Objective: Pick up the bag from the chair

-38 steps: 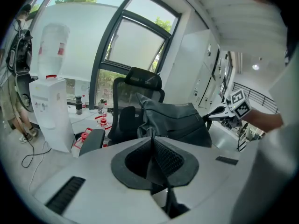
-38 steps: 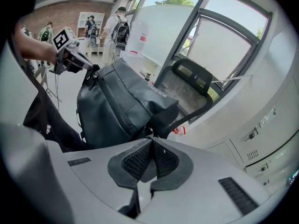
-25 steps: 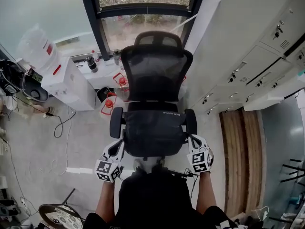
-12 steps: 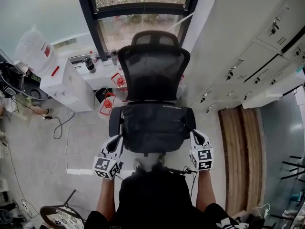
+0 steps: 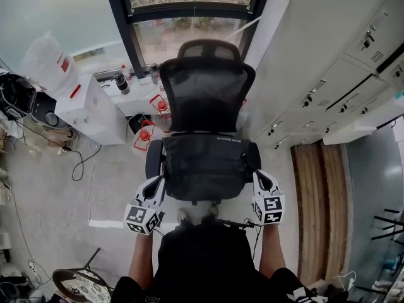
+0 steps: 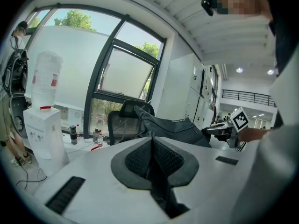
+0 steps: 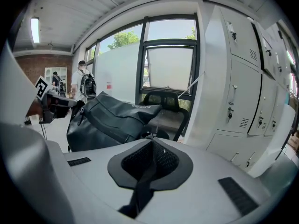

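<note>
While the bag (image 5: 203,167) lies across the seat of the chair (image 5: 207,96), black and slumped, its top edge up against the mesh backrest, both grippers sit low at the chair's front corners. Left gripper (image 5: 155,185) is just off the front-left corner, beside the armrest, and its own view shows the jaws pressed right together, nothing caught between them, the bag ahead and a little to the right. Right gripper (image 5: 259,179) mirrors it at the front-right corner, jaws likewise closed up tight and empty, the bag sitting ahead to its left, apart from the tips. Neither one has hold of the bag. Out beyond the chair: a window (image 5: 189,17) directly behind the backrest, a water dispenser (image 5: 79,103) off the chair's left side, red-capped bottles (image 5: 146,134) on the floor by its left armrest, and lockers (image 5: 341,74) along the wall to its right
</note>
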`<action>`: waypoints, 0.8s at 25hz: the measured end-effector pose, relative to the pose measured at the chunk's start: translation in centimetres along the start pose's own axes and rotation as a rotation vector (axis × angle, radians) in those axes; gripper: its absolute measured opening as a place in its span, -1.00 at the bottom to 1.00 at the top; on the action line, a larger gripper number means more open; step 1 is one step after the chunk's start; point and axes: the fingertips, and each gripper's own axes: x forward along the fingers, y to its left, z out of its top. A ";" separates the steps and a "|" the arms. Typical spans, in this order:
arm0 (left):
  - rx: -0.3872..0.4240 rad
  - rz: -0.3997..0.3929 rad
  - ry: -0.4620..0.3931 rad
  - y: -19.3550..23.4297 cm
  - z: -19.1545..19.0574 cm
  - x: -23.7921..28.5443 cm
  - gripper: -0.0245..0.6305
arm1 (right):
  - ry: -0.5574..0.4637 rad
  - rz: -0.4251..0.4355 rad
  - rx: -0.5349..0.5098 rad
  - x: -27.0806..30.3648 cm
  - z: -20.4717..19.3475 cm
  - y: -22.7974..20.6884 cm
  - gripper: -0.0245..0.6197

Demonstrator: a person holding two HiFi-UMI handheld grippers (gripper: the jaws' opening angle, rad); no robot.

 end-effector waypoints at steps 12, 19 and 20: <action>0.005 -0.004 0.005 -0.3 -0.1 0.4 -0.87 | -0.002 0.006 -0.008 0.0 0.0 -0.1 -0.92; 0.006 -0.010 0.002 -0.9 -0.2 0.5 -0.87 | 0.003 0.002 -0.005 -0.6 -0.4 -0.5 -0.92; 0.006 -0.012 0.003 -1.0 -0.2 0.5 -0.87 | 0.004 0.002 -0.005 -0.6 -0.5 -0.5 -0.92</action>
